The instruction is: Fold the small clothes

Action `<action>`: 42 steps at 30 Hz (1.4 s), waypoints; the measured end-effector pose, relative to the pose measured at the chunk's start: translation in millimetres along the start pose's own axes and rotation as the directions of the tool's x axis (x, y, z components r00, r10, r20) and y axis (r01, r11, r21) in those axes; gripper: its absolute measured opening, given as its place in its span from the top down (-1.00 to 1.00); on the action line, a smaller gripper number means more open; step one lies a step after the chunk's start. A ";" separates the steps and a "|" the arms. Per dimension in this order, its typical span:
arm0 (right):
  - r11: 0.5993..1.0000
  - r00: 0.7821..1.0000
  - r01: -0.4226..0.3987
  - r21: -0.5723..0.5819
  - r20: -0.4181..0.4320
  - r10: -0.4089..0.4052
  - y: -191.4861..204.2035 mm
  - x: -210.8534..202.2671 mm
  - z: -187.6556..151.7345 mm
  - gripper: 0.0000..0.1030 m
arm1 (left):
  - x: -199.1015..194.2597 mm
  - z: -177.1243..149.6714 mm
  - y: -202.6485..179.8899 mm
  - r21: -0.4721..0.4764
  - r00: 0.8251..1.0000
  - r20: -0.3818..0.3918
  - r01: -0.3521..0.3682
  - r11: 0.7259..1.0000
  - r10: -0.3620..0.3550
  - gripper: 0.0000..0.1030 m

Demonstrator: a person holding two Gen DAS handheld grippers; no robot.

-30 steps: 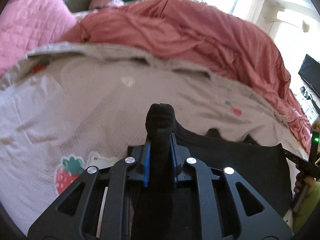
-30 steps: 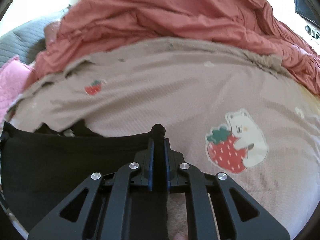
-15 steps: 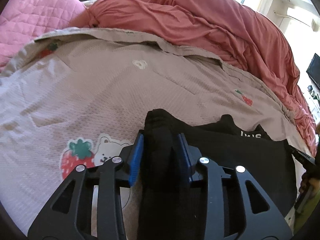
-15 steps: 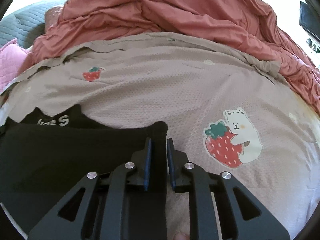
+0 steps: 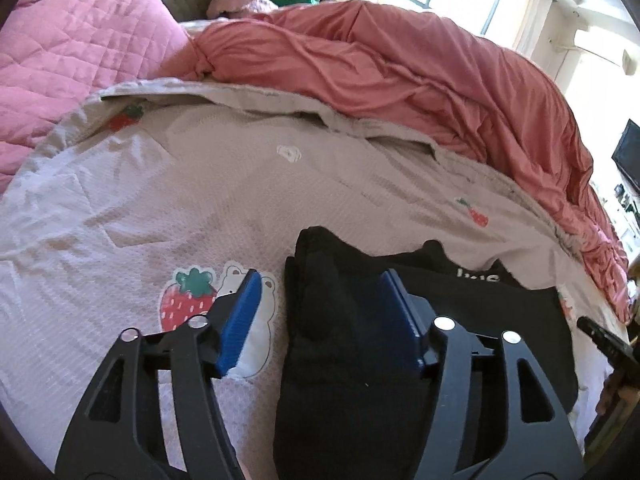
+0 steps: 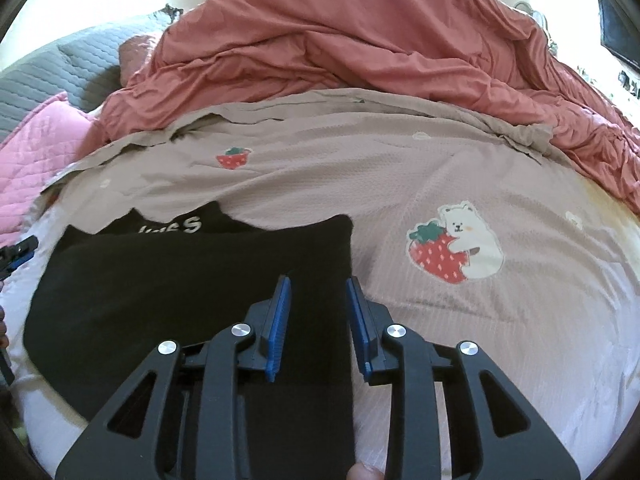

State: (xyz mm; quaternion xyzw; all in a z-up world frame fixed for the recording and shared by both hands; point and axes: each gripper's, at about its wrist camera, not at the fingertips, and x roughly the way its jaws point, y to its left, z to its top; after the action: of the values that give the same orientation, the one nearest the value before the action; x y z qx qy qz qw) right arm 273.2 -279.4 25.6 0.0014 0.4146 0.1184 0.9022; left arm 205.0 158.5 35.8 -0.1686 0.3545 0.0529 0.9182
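Left-wrist view showed the black garment (image 5: 344, 344) folded flat on the bed (image 5: 168, 200), just beside the strawberry bear patch (image 5: 192, 304). Both the left tongs (image 5: 324, 316) and right tongs (image 6: 318, 312) had just been opening, releasing its corners so the fold would stay.

A big bed (image 6: 520, 320) held everything. A light sheet (image 5: 200, 200) with strawberry and bear pictures covered it. A folded black garment (image 6: 180, 288) lay flat on the sheet. A crumpled red blanket (image 6: 360, 48) and a pink quilt (image 5: 80, 60) lay farther back.
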 end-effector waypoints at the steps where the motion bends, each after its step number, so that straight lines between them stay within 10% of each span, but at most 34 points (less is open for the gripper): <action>1: 1.000 1.000 -0.004 -0.001 0.000 0.004 1.4 -2.8 -1.7 0.45 | -4.1 0.1 -0.9 0.000 1.000 0.005 0.003 1.000 -0.003 -0.14; 24: 0.995 0.995 -0.101 -0.001 -0.026 0.101 22.6 -32.5 -40.0 0.12 | -47.3 -46.6 -31.1 0.119 1.000 0.008 0.020 0.993 -0.021 -0.33; 42: 0.995 0.987 -0.093 -0.032 -0.136 0.088 31.8 -21.1 -76.4 0.12 | -9.8 -100.0 -19.6 0.134 0.971 -0.233 -0.020 0.991 0.051 -0.42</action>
State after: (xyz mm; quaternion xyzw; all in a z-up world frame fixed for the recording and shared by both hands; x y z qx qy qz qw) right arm 196.0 -260.3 -5.5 -0.0052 0.4716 0.1672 0.8658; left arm 138.6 105.6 -21.5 -0.1069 0.4667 0.0256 0.8776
